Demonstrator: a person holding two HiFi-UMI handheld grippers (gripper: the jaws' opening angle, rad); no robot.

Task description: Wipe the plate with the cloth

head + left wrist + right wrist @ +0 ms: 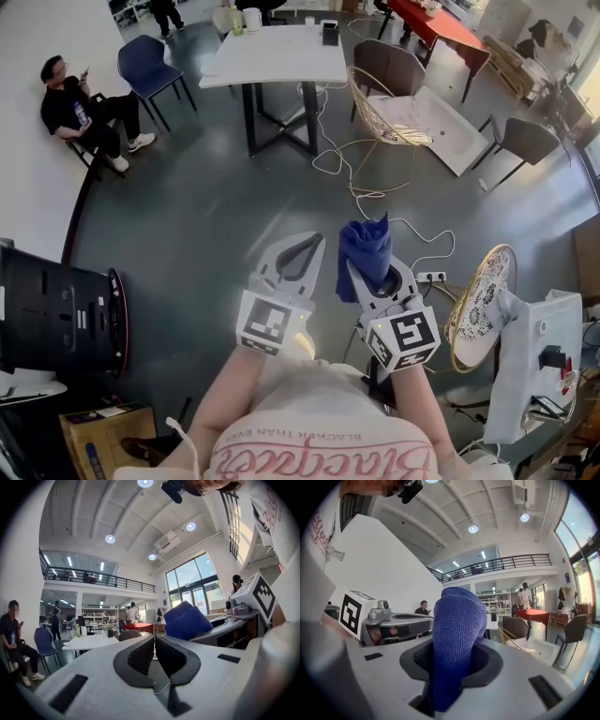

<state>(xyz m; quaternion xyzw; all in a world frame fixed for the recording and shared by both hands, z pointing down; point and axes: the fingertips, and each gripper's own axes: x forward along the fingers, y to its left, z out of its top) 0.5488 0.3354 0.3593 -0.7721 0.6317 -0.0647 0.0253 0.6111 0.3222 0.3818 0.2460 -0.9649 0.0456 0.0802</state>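
Shirt (pixel 309 445): printed, cut off by the frame's bottom edge.
Left gripper (pixel 302 251): jaws together, nothing held.
Right gripper (pixel 373 274): jaws clamped on the blue cloth (pixel 366 246), which hides their tips.
Plate (pixel 480 300): patterned, on edge at right, partly hidden behind a white stand (pixel 534 356).
Beyond: white table (pixel 277 52), seated person (pixel 80 112).

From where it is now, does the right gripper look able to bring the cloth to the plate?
Probably yes: the right gripper, shut on the blue cloth, has open space toward the patterned plate at its right.
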